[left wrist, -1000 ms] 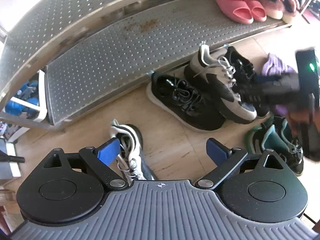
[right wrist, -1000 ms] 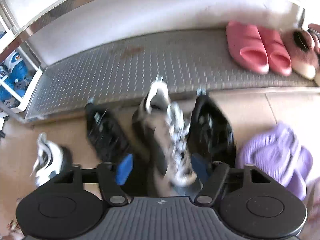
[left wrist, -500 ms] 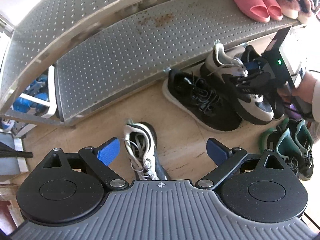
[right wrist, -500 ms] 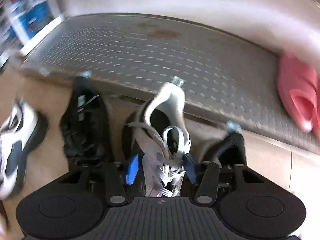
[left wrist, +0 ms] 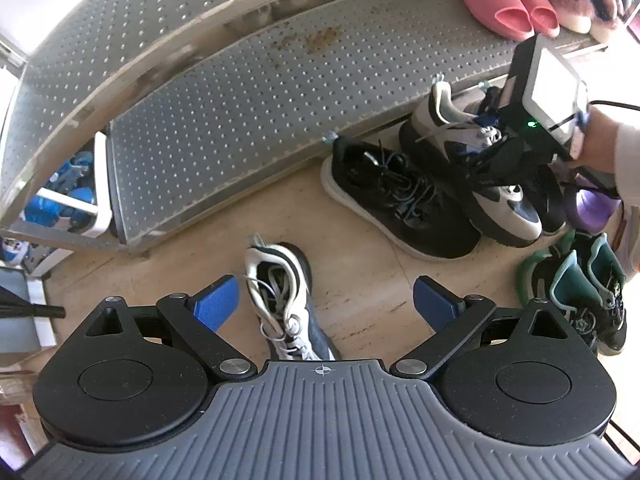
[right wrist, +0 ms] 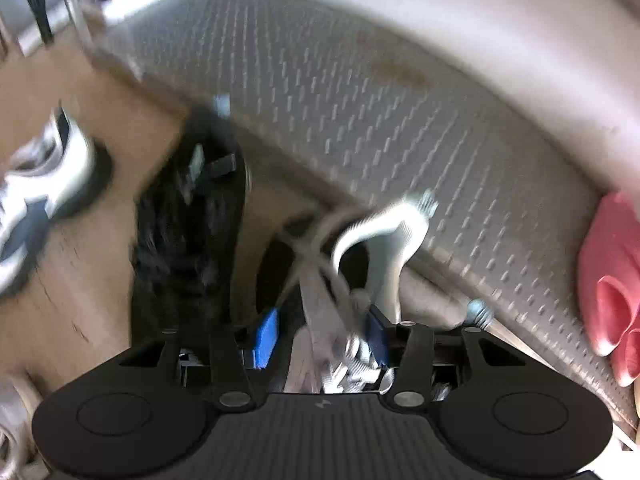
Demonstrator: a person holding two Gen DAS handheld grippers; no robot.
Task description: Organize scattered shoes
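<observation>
- the right gripper point(right wrist: 322, 334) has its blue pads closed on the tongue and laces of the grey-and-black sneaker point(left wrist: 460, 148); the left wrist view shows it bearing down on that shoe from 2 o'clock.
- that sneaker sits on the floor just in front of the lower shelf point(left wrist: 256, 120), heel toward the rack, wedged between the black sneaker point(left wrist: 400, 204) at its 9 o'clock and another dark shoe at its 3 o'clock.
- my reading: the step in hand is carrying this shoe to the rack. laces and tongue are soft, so the shoe will likely hang and swing; lift straight up so it clears its neighbours.
- the right wrist view is blurred, so how deep the pads bite is unclear. if only laces are caught, a re-grip on the collar would hold firmer.
- the bare stretch of shelf at 11 o'clock in the right wrist view, left of the pink slippers point(right wrist: 612, 288), looks a fair landing spot; bring the sole in level under the upper shelf's edge.
- the left gripper point(left wrist: 326, 300) hangs with its jaws wide apart and nothing between them, over the white-and-navy sneaker point(left wrist: 284, 292) lying alone at 6 o'clock.
- the green shoes point(left wrist: 580, 284) lie at 4 o'clock on the floor.
</observation>
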